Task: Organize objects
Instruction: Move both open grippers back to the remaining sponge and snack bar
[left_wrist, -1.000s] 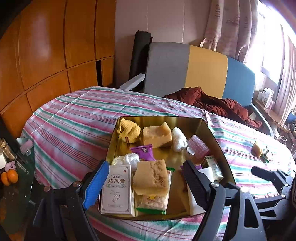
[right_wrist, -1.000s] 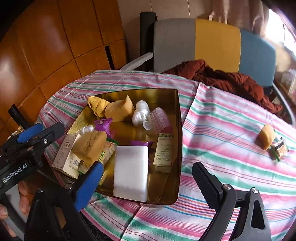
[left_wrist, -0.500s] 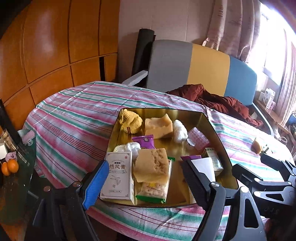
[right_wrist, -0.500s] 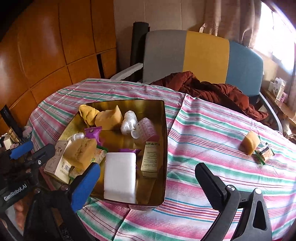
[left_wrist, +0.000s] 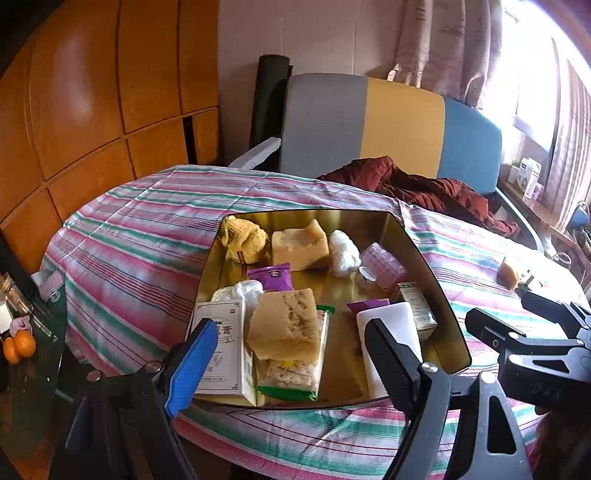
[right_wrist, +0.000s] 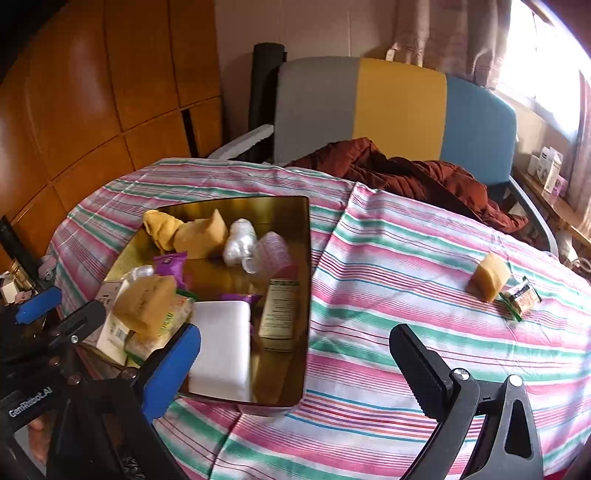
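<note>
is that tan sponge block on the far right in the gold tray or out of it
Out. The tan sponge block sits on the striped tablecloth beside a small snack packet, well right of the gold tray.

Glossy gold metal tray (left_wrist: 432, 266), striped cloth tablecloth (right_wrist: 406, 258), polished wood panels (left_wrist: 92, 92)

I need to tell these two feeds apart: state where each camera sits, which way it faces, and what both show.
Left wrist view: rides the left hand-held gripper, looking down and forward over the gold tray; its open fingers frame the tray's near end, and the right hand-held gripper intrudes at the right edge.
Right wrist view: rides the right hand-held gripper, aimed further right over the striped tablecloth; the left hand-held gripper shows at far left.
Shared: tray, yellow sponge block lying outside it, chair.
</note>
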